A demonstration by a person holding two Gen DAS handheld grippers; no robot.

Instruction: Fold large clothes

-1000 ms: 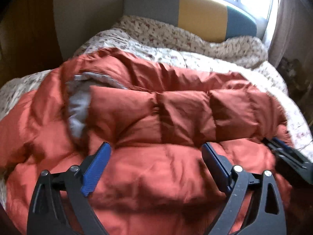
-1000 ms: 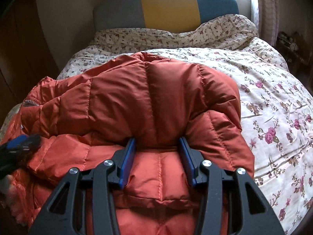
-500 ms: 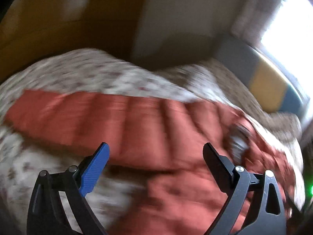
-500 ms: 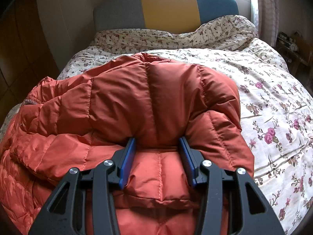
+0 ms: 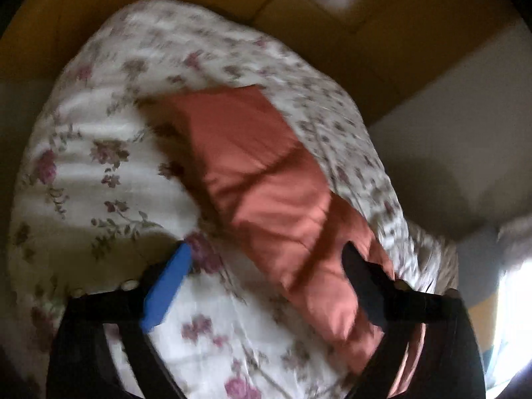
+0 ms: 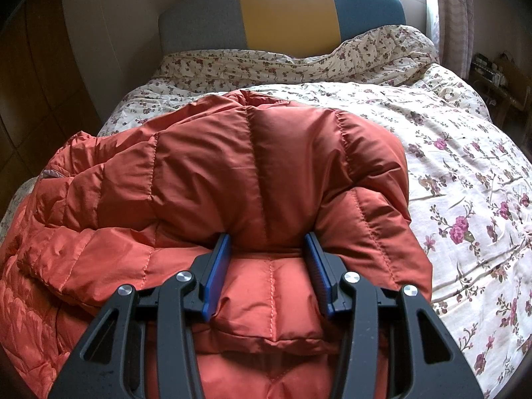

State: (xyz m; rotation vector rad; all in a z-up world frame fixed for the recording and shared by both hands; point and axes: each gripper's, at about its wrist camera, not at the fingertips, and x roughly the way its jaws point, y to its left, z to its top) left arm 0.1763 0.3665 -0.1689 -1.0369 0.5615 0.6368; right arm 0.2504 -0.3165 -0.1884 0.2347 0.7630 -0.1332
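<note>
Gripping a puffy fold of the orange down jacket [image 6: 266, 173], your right gripper [image 6: 269, 249] has its blue pads [image 6: 217, 272] pressed into the quilted fabric from both sides, so it is clenched on the jacket. The jacket is heaped on the floral duvet [image 6: 465, 173], filling the near left part of the bed and reaching toward its middle. The folded-over upper layer bulges above the jaws, and a flatter quilted panel runs under them toward you. A thinner, finely stitched part of the jacket [image 6: 23, 316] spills toward the bed's left edge. A small patch of grey lining [image 6: 50, 174] shows at the jacket's far left.

Your left gripper [image 5: 262, 286] is released: its jaws stand wide apart, with nothing held between them. That view is tilted and blurred. Its blue pad [image 5: 166, 289] is over bare floral duvet [image 5: 99, 166], while its dark finger [image 5: 362, 286] overlaps the edge of an orange sleeve or panel of the jacket [image 5: 266, 183]. That panel lies stretched flat across the duvet, running away from the gripper toward the bed's edge. You cannot tell from the blur whether the dark finger touches the fabric.

At the head of the bed stands a padded headboard [image 6: 282, 10] in grey, yellow and teal, with a crumpled floral pillow roll [image 6: 299, 63] just in front of it.
</note>
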